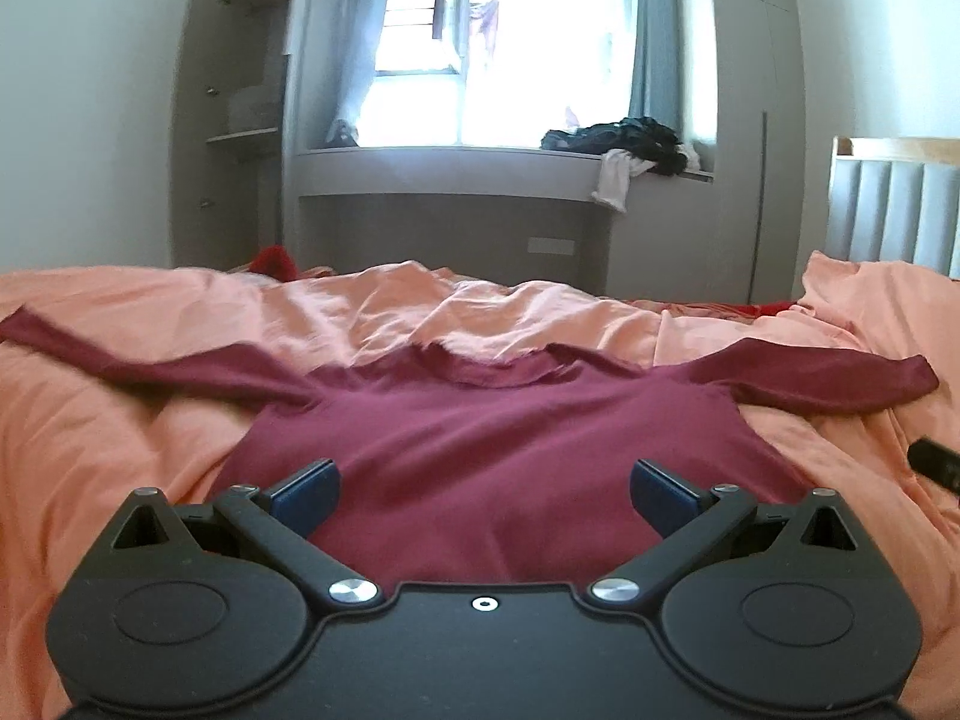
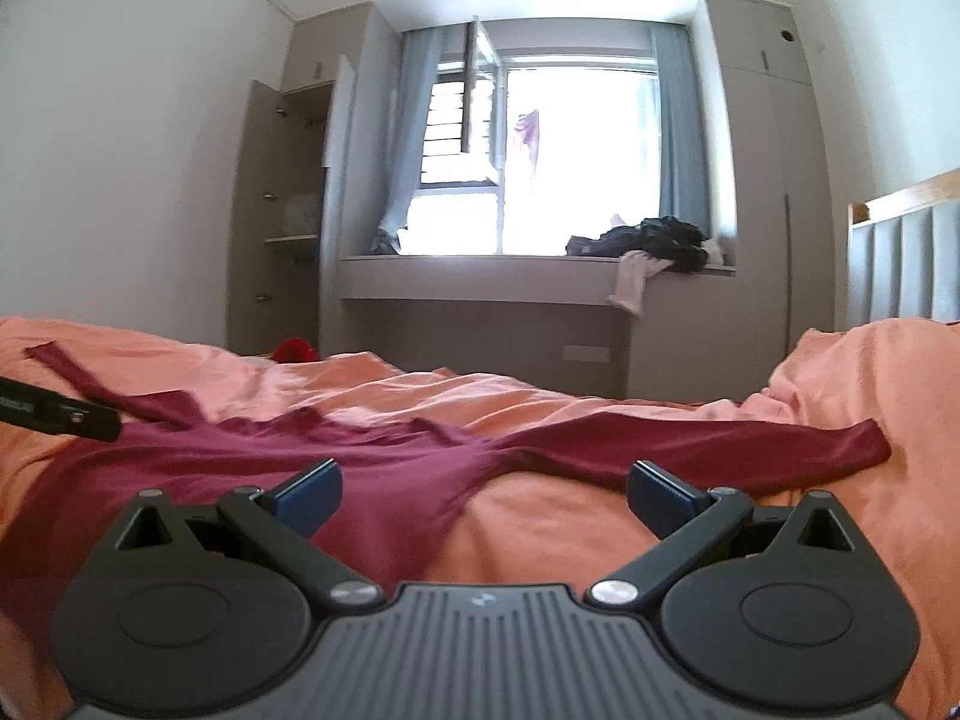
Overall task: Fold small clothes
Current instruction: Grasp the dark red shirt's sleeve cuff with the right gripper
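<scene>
A dark red long-sleeved shirt (image 1: 480, 420) lies spread flat on the orange bedcover (image 1: 120, 438), neckline toward the far side of the bed. Both sleeves stretch out sideways, left and right. The fabric lies mostly smooth, with light creases at the collar and armpits.

A home bedroom: bed (image 2: 540, 408), wardrobe (image 2: 282, 210), curtained window (image 2: 570, 162).

My left gripper (image 1: 485, 495) is matte black with blue finger pads (image 1: 306, 495), silver pivot screws and round side discs. My right gripper (image 2: 485, 495) matches, but has a ribbed grey centre plate.
</scene>
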`<state>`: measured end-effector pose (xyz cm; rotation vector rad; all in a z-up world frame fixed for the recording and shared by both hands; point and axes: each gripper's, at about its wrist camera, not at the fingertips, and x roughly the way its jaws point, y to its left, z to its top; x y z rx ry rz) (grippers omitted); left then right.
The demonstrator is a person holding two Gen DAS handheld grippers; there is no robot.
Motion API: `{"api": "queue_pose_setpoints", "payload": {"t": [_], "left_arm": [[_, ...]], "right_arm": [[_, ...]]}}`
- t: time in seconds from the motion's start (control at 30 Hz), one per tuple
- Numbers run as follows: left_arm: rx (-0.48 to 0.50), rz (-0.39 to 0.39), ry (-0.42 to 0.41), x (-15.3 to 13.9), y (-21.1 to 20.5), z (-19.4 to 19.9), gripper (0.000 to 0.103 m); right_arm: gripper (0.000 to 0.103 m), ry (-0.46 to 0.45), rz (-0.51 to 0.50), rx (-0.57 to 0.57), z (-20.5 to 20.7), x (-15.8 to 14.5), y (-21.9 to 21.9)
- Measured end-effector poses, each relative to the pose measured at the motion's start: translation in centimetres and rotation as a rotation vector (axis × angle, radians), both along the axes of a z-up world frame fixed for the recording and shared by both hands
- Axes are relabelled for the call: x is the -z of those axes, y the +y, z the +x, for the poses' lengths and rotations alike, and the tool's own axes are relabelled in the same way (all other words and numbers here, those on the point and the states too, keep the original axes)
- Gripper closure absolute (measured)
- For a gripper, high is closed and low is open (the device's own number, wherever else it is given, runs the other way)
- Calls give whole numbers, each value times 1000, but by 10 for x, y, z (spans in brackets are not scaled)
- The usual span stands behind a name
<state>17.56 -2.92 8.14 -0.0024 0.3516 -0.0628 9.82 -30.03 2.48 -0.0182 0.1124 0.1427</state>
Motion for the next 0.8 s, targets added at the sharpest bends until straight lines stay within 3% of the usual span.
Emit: {"api": "queue_pose_setpoints", "payload": {"t": [0.33, 0.5, 0.8], "left_arm": [[37, 83, -49, 22, -10, 86, 0], [33, 56, 11, 41, -3, 108, 0], [52, 44, 103, 69, 1, 120, 0]], "right_arm": [[0, 93, 139, 116, 89, 15, -93], [0, 179, 218, 194, 121, 31, -142], [0, 244, 329, 325, 173, 48, -200]]}}
